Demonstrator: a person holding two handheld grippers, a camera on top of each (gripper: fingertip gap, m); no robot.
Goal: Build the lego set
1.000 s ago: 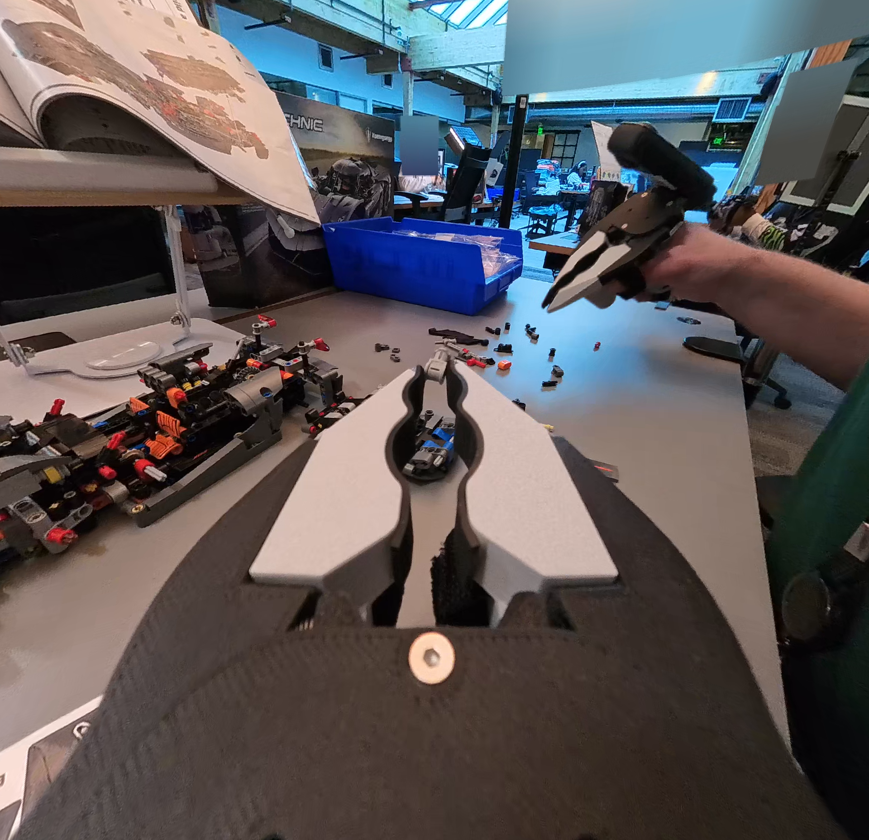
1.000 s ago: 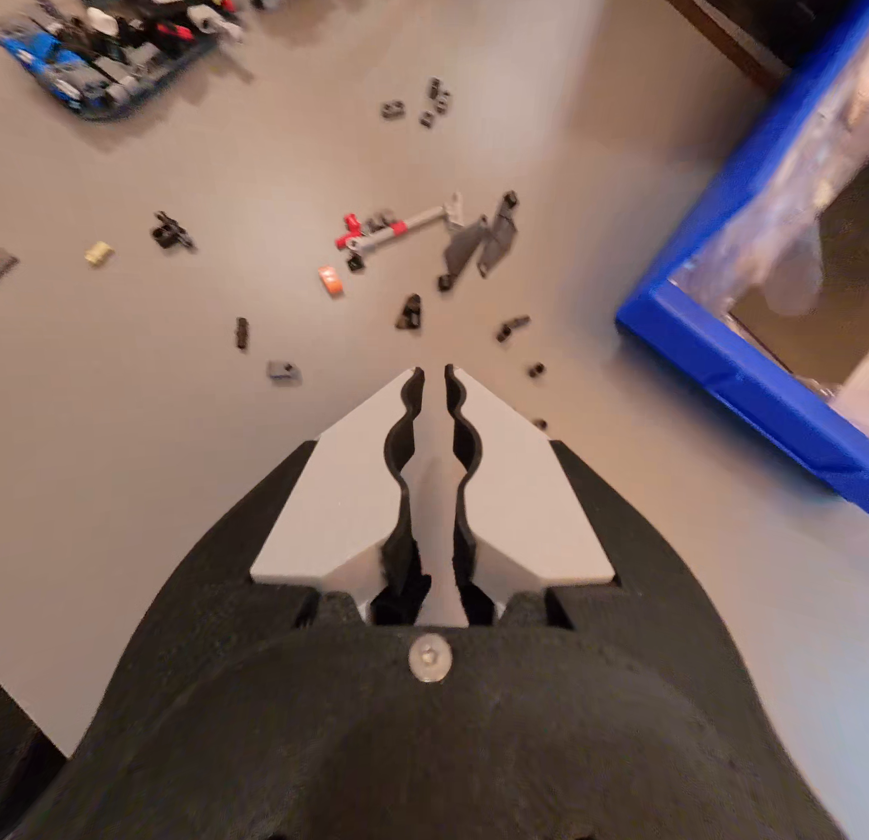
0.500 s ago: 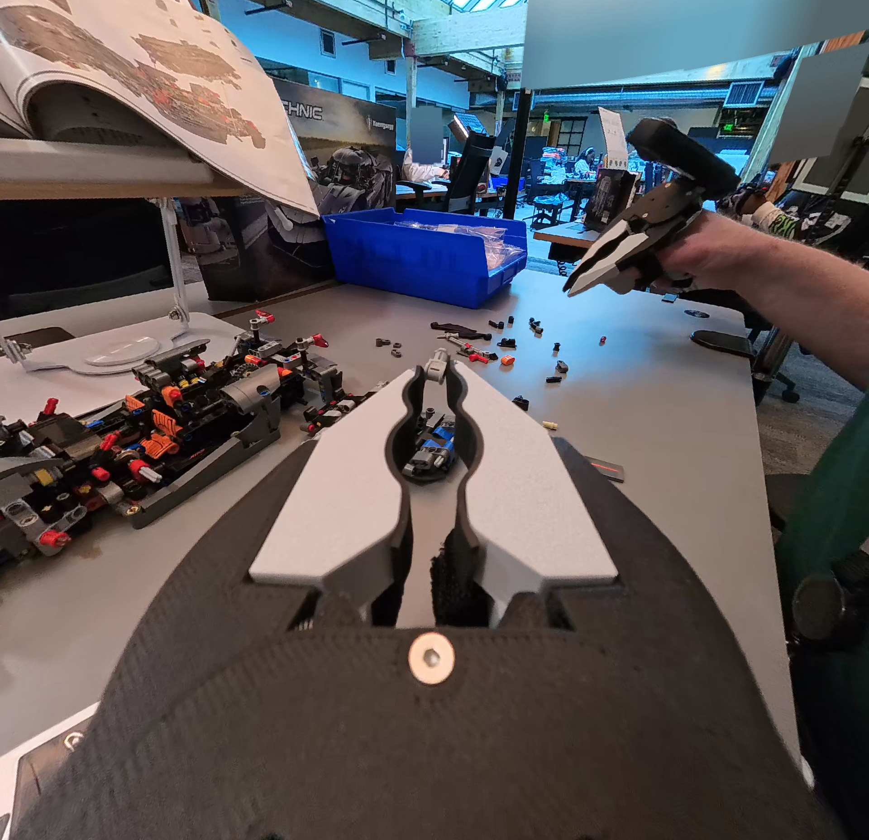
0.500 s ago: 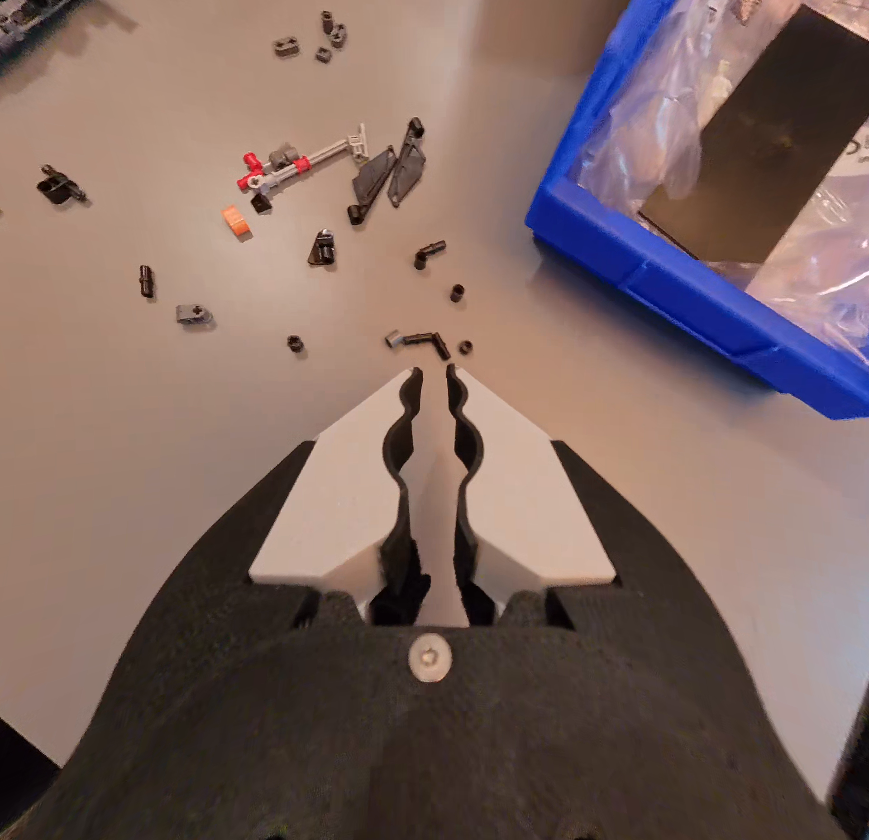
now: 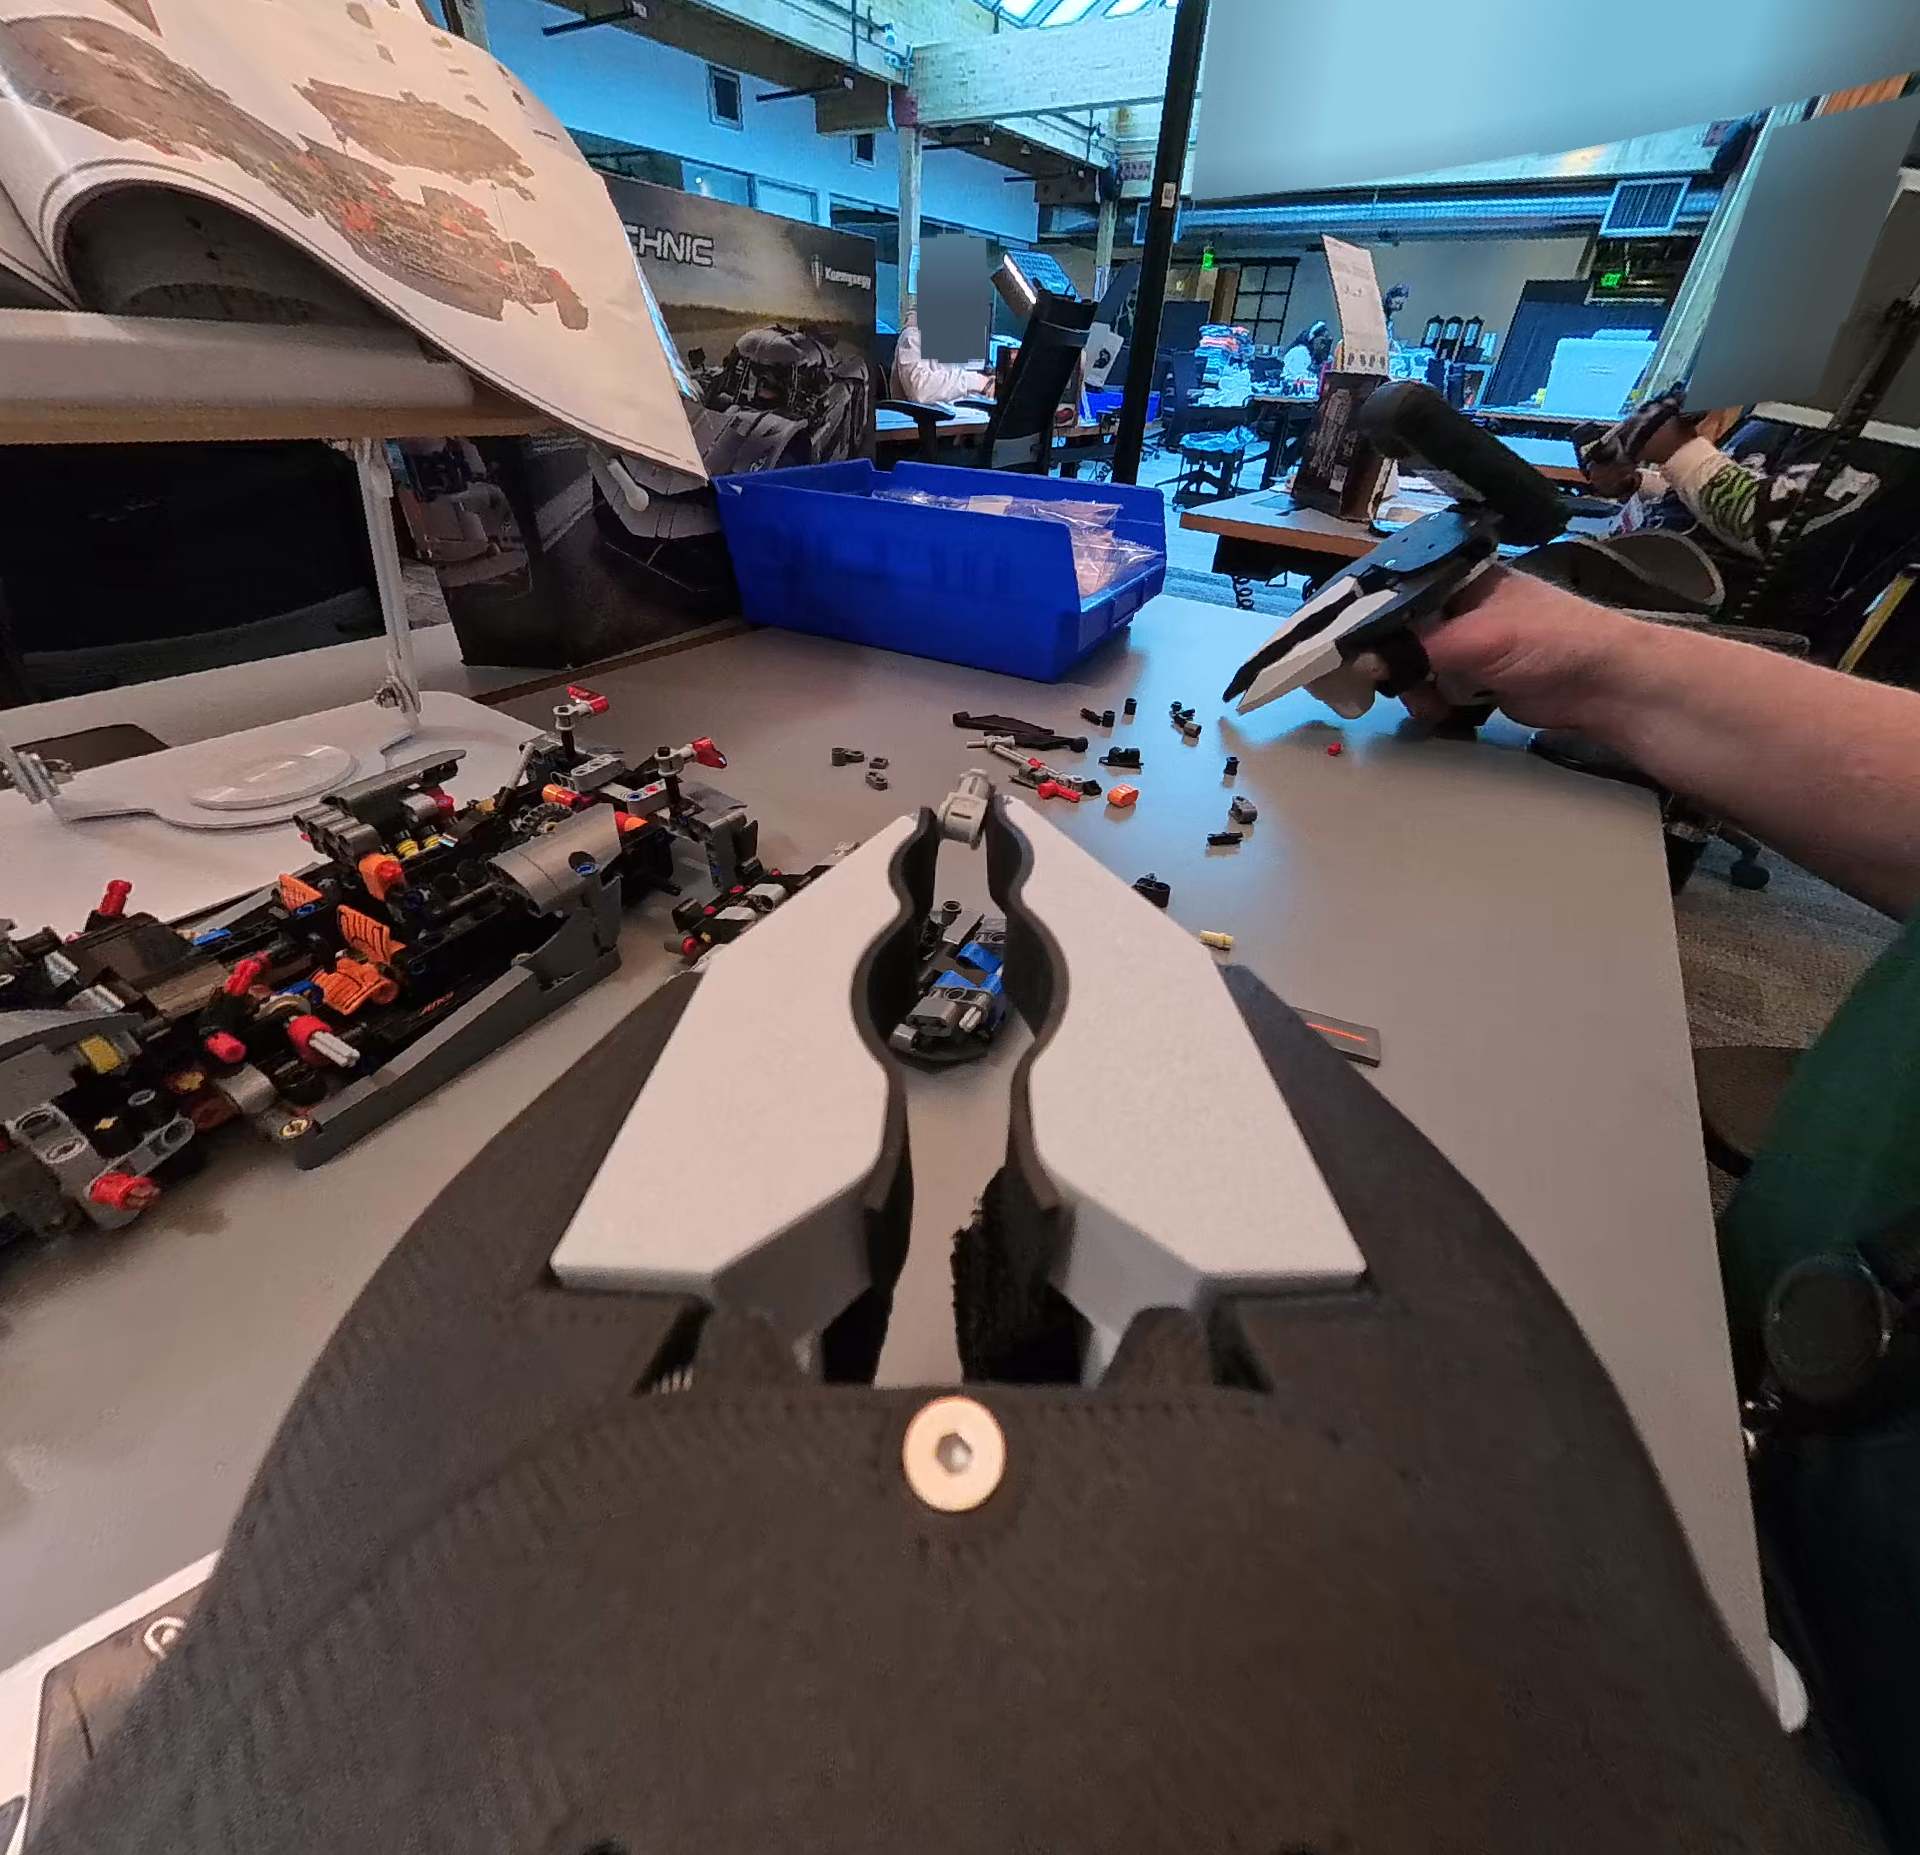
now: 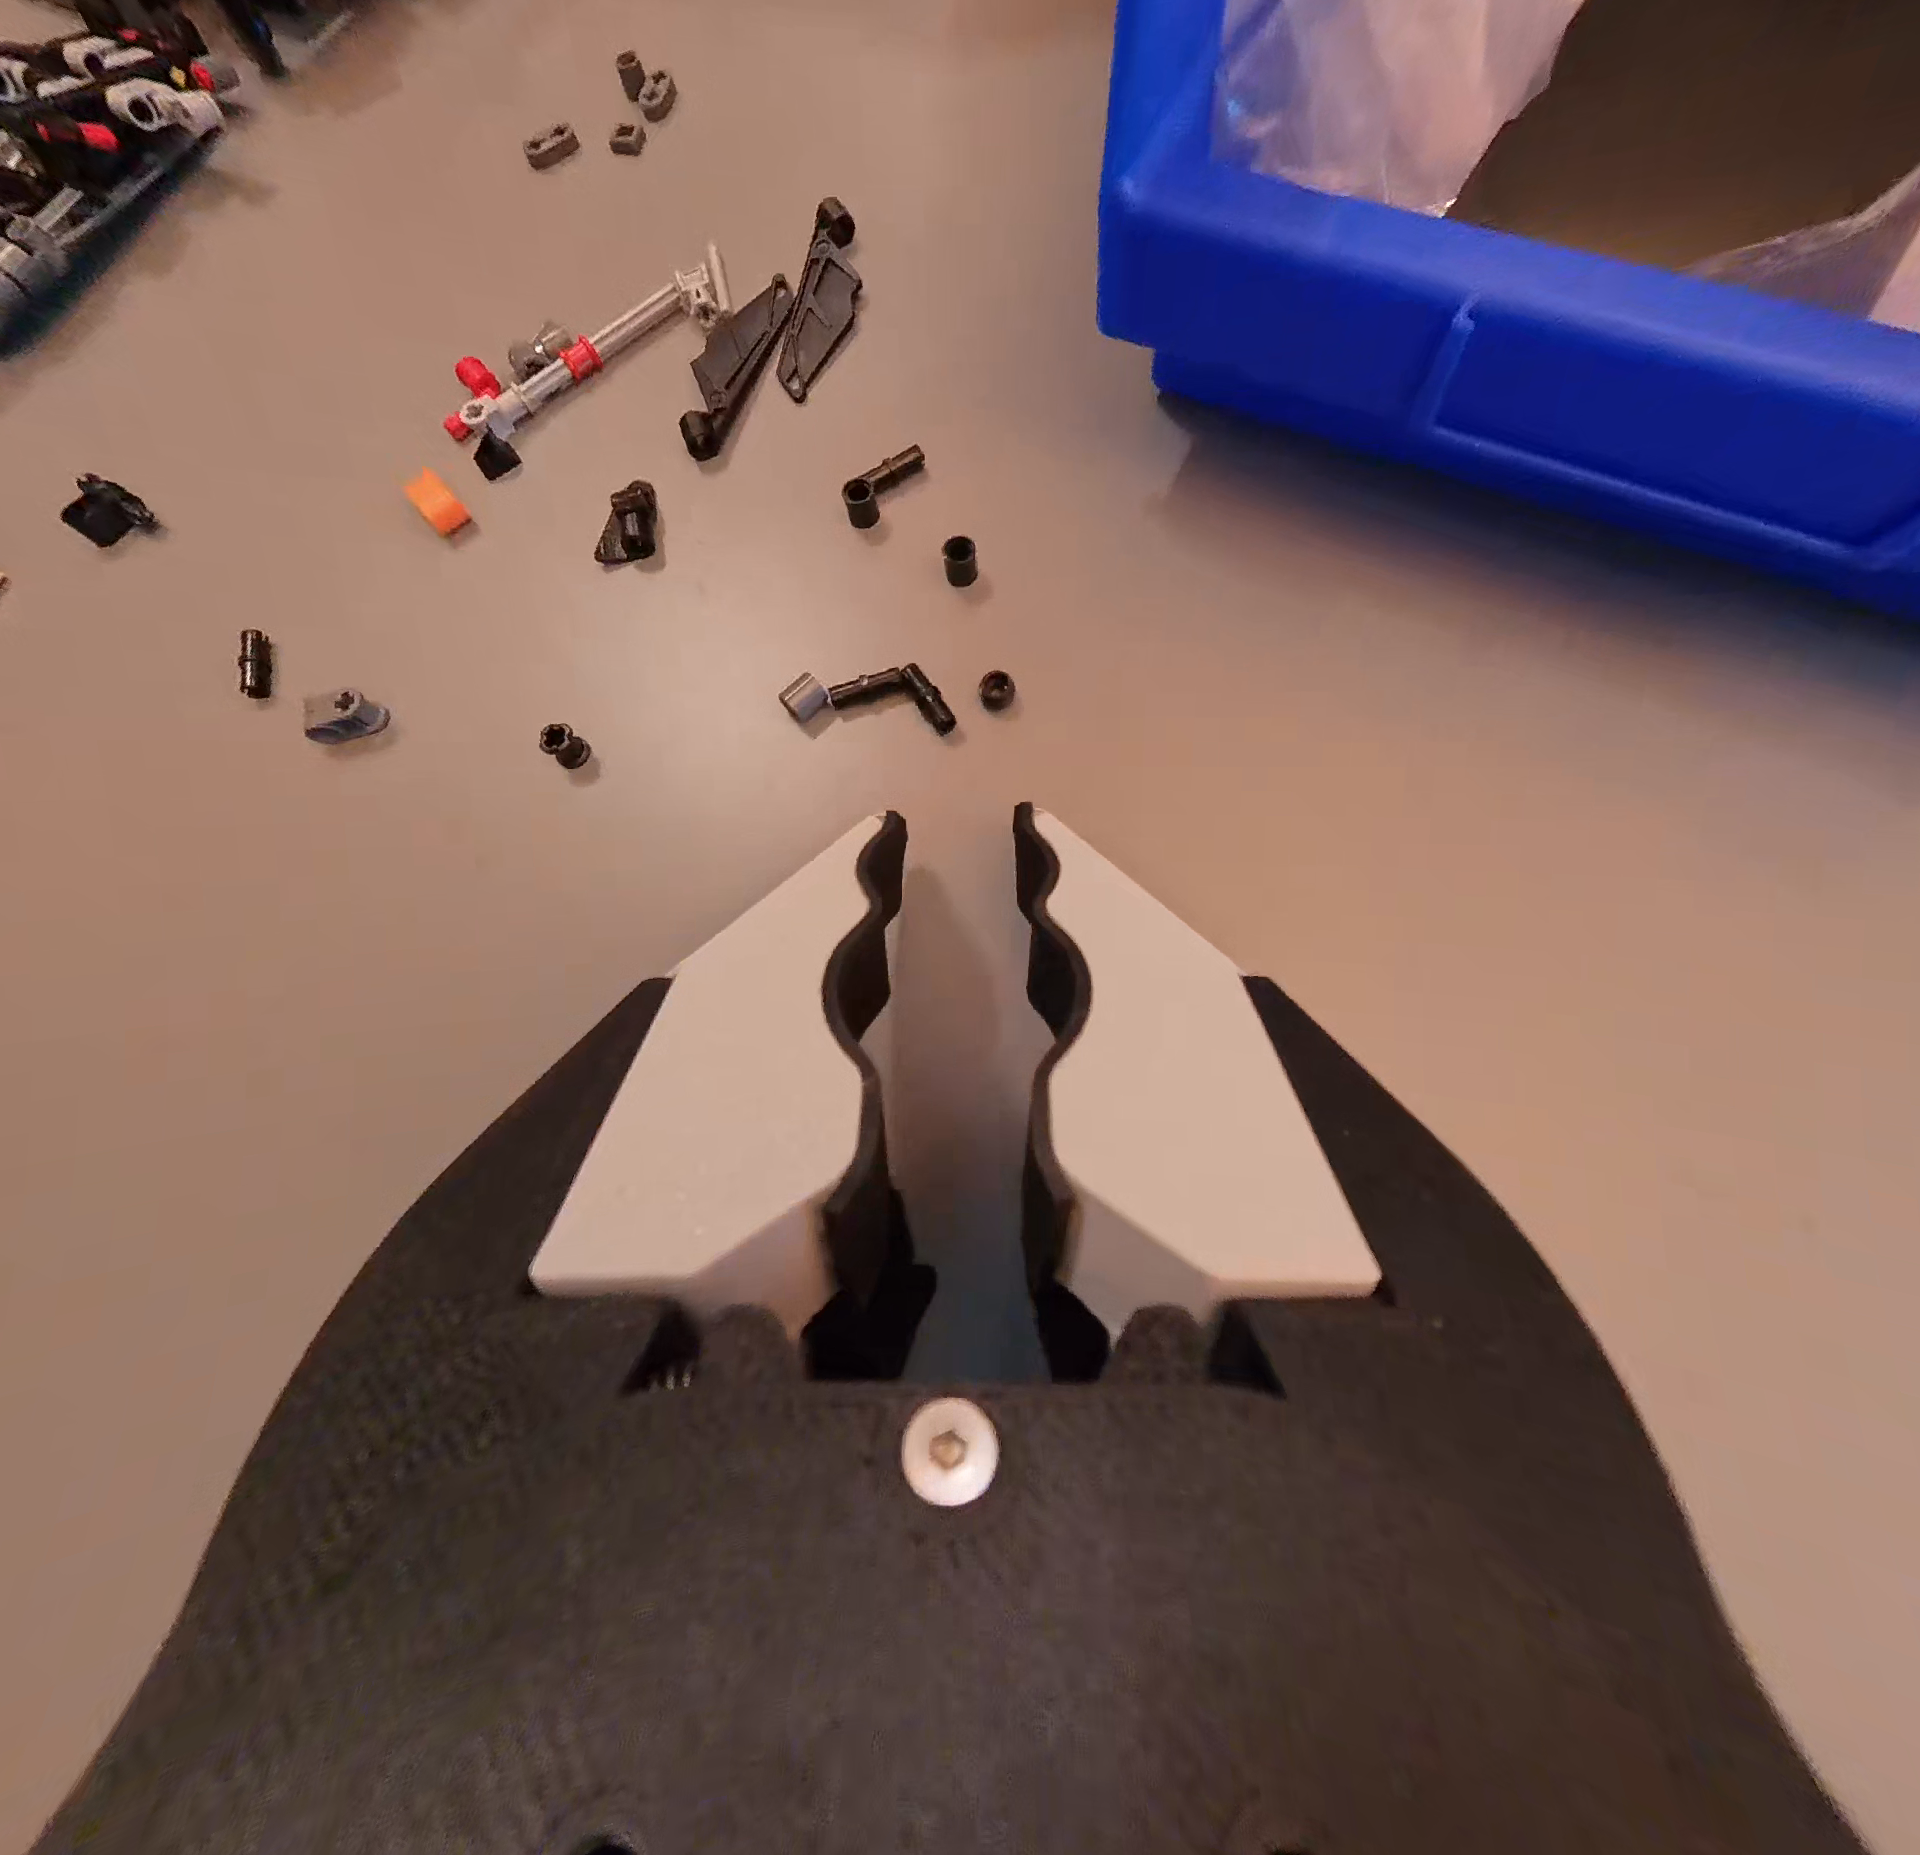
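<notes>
small loose parts at risk as a pick is lined up

a small light grey connector (image 5: 966, 795) is pinched at the very tips of the left gripper (image 5: 961, 818), held above the grey table (image 5: 1455, 974). the part-built lego model (image 5: 343, 932), black with orange and red pieces, is seen lying at the left of the table, apart from both tools. the right gripper (image 6: 958, 818) is held low over the table with its jaws narrowly parted and nothing between them. just ahead of it a black bent pin (image 6: 891, 691) with a small grey piece (image 6: 802, 700) at one end and a black ring (image 6: 995, 689) are scattered close together, near a blue bin (image 6: 1455, 351).

it is judged that the wrong piece could be nudged or flicked away, since the parts lie so close and the jaws are barely parted. the tip-held connector could be twisted out or dropped if the left grip is loosened
</notes>
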